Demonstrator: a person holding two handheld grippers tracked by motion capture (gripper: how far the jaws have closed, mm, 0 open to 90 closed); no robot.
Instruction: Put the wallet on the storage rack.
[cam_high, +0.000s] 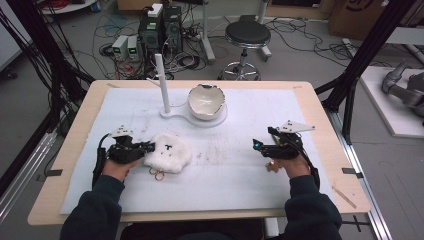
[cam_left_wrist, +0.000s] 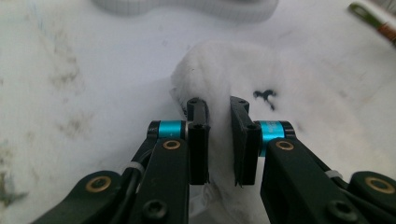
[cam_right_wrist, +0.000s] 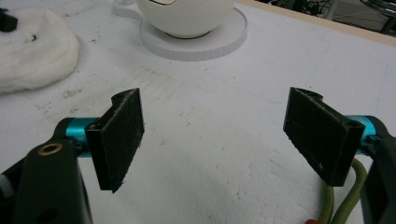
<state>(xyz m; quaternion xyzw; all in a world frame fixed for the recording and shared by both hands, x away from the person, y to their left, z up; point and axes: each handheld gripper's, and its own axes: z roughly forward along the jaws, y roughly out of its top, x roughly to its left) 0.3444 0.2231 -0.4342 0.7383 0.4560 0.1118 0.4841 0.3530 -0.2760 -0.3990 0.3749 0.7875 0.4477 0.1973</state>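
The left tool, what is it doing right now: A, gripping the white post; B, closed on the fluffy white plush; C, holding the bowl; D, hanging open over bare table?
B: in the left gripper view the left tool has its jaws pinching the edge of the fluffy white plush.

- High view: fixed above the person's side, faces forward and down, takes in the whole table (cam_high: 70, 130) plus floor beyond.
- Left gripper view: rides low, very close, looks along its jaws at the plush (cam_left_wrist: 280, 79), stand (cam_left_wrist: 187, 7) edge at top.
- Right gripper view: low, near the mat, faces the bowl (cam_right_wrist: 187, 16).
- Shared by all: plush, stand.
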